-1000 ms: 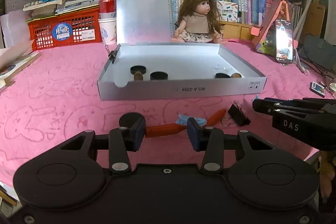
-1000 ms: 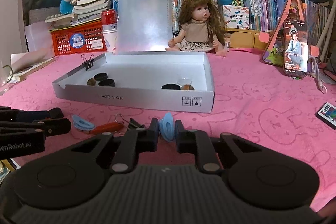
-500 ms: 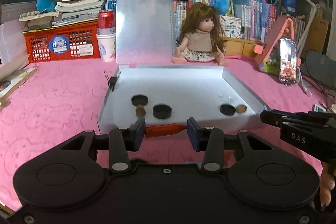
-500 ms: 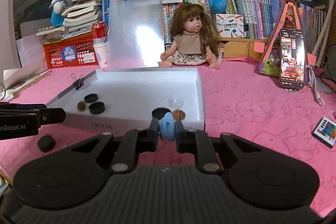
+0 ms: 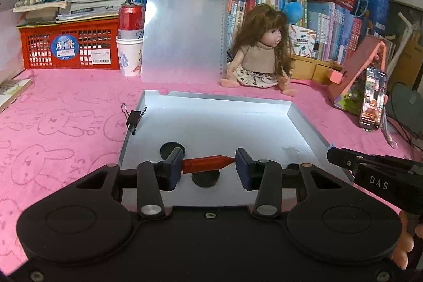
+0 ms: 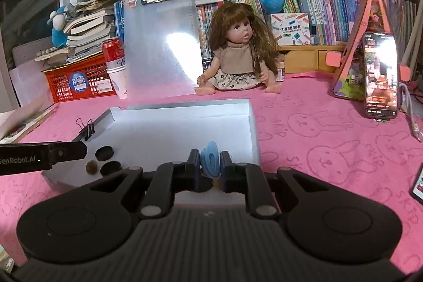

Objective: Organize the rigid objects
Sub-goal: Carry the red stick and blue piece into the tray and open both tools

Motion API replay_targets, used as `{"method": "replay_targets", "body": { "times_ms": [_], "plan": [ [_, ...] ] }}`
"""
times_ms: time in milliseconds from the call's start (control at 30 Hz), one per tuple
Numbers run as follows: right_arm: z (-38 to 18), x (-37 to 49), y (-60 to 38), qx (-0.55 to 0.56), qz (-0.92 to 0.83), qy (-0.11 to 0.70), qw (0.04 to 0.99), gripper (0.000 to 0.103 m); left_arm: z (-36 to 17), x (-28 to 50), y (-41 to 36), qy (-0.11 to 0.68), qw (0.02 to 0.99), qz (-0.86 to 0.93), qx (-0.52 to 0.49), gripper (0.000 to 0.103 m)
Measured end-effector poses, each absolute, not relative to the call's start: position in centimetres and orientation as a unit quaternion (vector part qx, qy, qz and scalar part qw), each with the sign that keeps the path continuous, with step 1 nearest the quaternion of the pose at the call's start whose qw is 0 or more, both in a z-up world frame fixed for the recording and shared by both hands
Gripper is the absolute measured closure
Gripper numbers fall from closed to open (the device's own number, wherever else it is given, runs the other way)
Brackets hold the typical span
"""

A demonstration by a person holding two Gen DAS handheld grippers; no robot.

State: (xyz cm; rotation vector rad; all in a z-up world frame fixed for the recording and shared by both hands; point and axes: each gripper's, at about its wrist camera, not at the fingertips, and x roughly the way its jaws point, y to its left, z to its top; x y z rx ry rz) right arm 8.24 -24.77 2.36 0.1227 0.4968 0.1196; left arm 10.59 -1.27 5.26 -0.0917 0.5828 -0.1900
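Observation:
My left gripper (image 5: pixel 208 165) is shut on a red pen-like stick (image 5: pixel 207 164), held crosswise over the near part of the shallow white box (image 5: pixel 219 99). My right gripper (image 6: pixel 210 163) is shut on a small blue clip (image 6: pixel 210 159) above the box's (image 6: pixel 182 106) near right corner. Black discs (image 5: pixel 169 148) (image 5: pixel 205 179) lie in the box; in the right wrist view I see two discs (image 6: pixel 104 152) (image 6: pixel 111 167) and a brown round piece (image 6: pixel 92 166). The right gripper's tip (image 5: pixel 343 157) shows at the box's right side.
A black binder clip (image 5: pixel 133 118) grips the box's left wall. A doll (image 5: pixel 260 57), a clear clipboard (image 5: pixel 185 31), a red basket (image 5: pixel 68 46) and a can on cups (image 5: pixel 130 38) stand behind. A phone on a stand (image 6: pixel 380 75) and a remote (image 6: pixel 419 185) are right.
Both grippers have lifted off the pink cloth and moved forward over the box, the left carrying the red stick, the right the blue clip.

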Motion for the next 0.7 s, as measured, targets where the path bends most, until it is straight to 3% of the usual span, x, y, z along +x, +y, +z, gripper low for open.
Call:
{"method": "replay_targets", "body": {
  "times_ms": [700],
  "plan": [
    [1.4, 17.5, -25.3, 0.125, 0.085, 0.349, 0.925, 0.083, 3.7, 20.5, -1.5, 0.347, 0.934, -0.077, -0.044, 0.061]
  ]
}}
